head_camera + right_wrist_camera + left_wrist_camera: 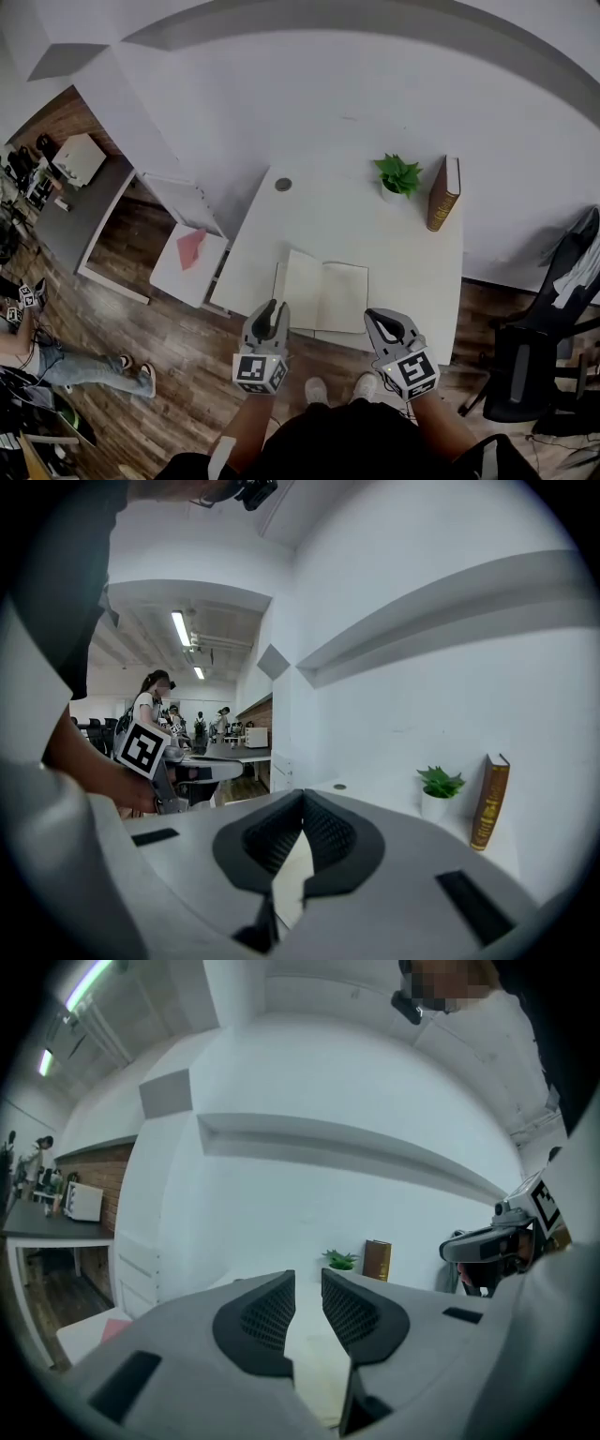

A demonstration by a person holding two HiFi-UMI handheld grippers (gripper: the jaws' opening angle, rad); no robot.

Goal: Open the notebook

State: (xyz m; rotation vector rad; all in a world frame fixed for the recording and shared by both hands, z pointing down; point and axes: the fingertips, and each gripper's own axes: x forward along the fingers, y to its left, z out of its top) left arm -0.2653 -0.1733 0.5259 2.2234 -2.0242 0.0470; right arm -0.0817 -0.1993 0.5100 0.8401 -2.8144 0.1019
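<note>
The notebook (326,296) lies open on the white table (394,244), near its front edge, with pale blank pages showing. My left gripper (273,308) hovers above the notebook's left page edge, lifted off the table. In the left gripper view its jaws (307,1280) stand a little apart with nothing between them, and the pages (314,1372) show below. My right gripper (381,320) hangs just right of the notebook's right page. In the right gripper view its fingertips (302,797) meet and hold nothing.
A small potted plant (397,176) and an upright brown book (442,194) stand at the table's far right. A round grommet (283,185) sits at the far left. A low white stand (187,262) is left of the table, a dark chair (544,366) to the right.
</note>
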